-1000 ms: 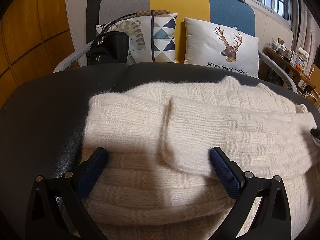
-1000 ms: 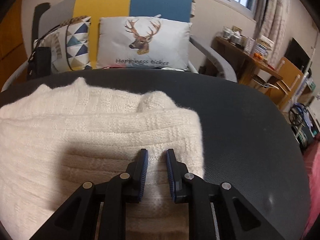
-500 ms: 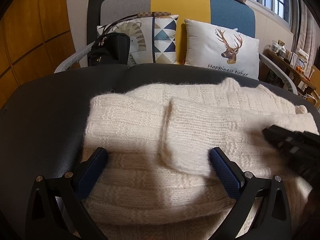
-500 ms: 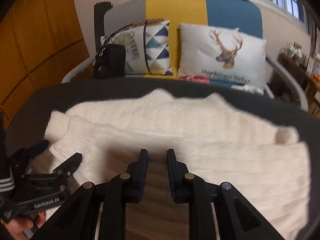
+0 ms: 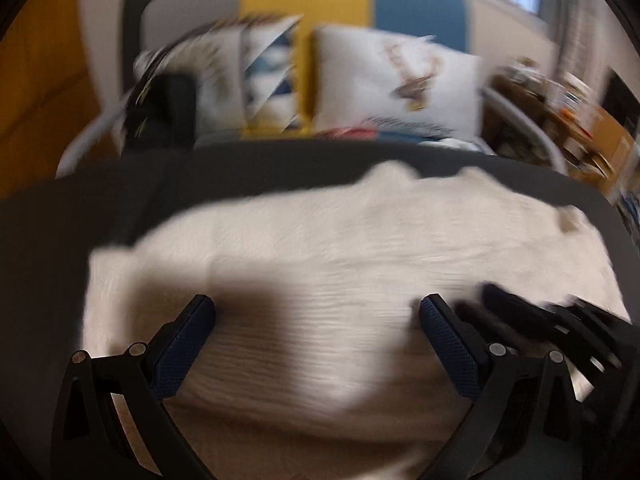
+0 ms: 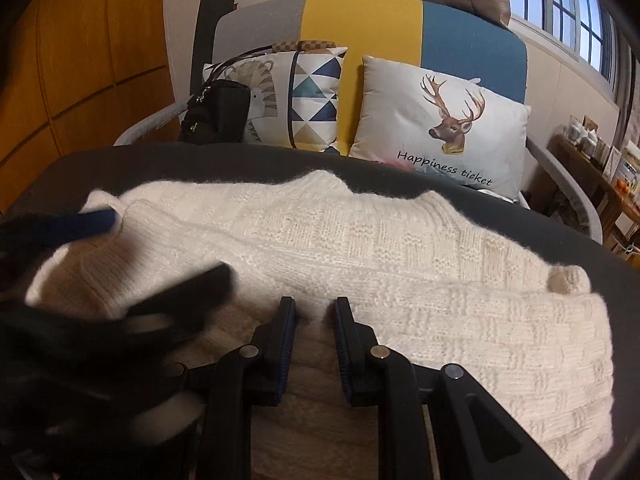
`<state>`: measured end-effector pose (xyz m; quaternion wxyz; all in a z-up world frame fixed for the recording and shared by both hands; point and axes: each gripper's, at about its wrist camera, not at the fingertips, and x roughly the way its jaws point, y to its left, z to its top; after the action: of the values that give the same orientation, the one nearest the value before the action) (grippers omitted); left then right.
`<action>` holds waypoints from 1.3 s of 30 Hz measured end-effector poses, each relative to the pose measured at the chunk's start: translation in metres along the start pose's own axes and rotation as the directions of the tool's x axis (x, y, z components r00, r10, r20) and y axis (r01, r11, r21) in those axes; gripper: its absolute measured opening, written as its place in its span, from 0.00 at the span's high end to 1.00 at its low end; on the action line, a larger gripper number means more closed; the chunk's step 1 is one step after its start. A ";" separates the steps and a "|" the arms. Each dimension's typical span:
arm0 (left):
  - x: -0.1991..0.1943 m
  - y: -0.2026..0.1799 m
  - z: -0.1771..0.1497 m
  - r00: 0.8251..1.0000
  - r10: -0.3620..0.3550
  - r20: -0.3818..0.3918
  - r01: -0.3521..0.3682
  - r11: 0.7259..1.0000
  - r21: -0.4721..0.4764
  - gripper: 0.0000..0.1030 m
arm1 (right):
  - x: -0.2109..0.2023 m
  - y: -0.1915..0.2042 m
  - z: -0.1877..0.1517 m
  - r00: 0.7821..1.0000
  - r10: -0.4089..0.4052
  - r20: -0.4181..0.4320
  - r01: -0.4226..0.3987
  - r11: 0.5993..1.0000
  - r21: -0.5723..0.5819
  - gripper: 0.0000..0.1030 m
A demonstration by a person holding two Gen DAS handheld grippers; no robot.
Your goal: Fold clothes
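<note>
Sweater (image 6: 360, 248) on table (image 6: 180, 164) — cushions (image 6: 440, 120) behind, bag (image 6: 216, 112) left.

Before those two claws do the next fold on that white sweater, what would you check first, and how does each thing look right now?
1. Sweater lies wholly on the dark table: ok.
2. Sleeves already folded in over the body: ok.
3. Left claw spread wide over the near part: ok.
4. Right claw has its fingers nearly together, with no cloth between them that I can see: not ok if it must grab.
5. The claws sit close together; clearance between them: cannot tell.
6. Left view is sharp enough to aim by: not ok, it is blurred.
</note>
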<state>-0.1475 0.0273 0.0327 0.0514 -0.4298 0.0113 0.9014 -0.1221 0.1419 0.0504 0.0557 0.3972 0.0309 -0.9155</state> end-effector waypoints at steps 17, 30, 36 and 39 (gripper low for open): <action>-0.042 0.049 -0.025 0.995 -0.016 0.096 0.024 0.996 -0.090 0.79 | 0.002 0.004 -0.001 0.999 -0.034 0.011 0.034 0.999 -0.020 0.82; -0.018 0.011 -0.008 0.992 -0.118 0.038 0.116 0.993 0.028 0.81 | 0.003 0.001 -0.003 1.000 -0.023 0.015 0.023 1.000 -0.005 0.82; -0.027 0.025 -0.029 0.991 -0.110 0.075 0.113 0.993 -0.028 0.81 | 0.003 0.000 -0.001 1.000 -0.019 0.015 0.019 1.000 -0.003 0.81; -0.027 0.027 -0.028 0.990 -0.110 0.082 0.113 0.993 -0.027 0.81 | -0.008 0.000 0.005 1.000 0.002 0.003 -0.002 1.000 0.001 0.80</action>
<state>-0.1118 -0.0040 0.0349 0.0953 -0.3937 -0.0291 0.9138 -0.1201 0.1418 0.0596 0.0564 0.3961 0.0302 -0.9160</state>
